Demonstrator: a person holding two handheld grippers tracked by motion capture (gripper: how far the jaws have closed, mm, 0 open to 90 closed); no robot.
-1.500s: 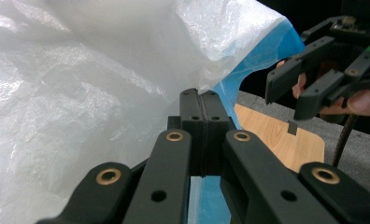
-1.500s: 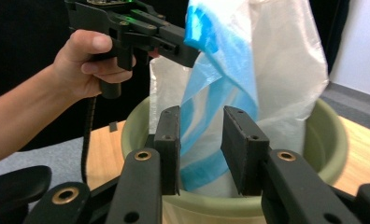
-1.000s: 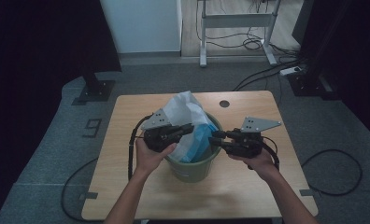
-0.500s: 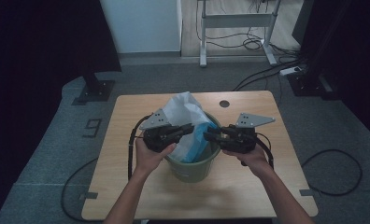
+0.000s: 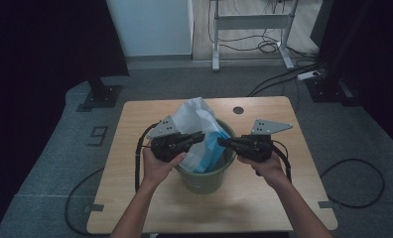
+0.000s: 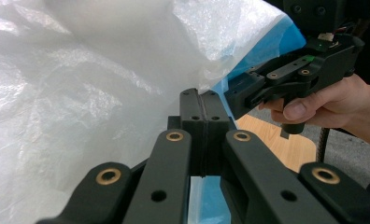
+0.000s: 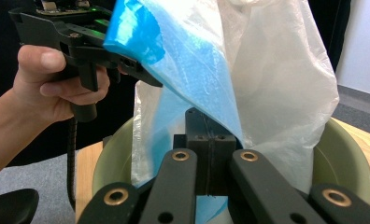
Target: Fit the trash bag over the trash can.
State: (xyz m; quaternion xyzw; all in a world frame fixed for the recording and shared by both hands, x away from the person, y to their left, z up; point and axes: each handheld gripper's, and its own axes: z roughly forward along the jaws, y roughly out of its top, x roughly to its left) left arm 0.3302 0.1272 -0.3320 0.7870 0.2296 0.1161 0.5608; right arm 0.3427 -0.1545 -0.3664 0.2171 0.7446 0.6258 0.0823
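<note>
Both hands level over the bin, left gripper clamped on the bag, right gripper just closing, pinching its blue edge.

Thin crinkled plastic bag: translucent white outside, sky-blue inner layer showing on the side nearest the right black two-jaw gripper. It stands in a round olive-green plastic bucket, which sits on a light wood-grain table. Left black two-jaw gripper beside the bucket: brass-coloured rivets, pale grey three-cornered top plate.
</note>
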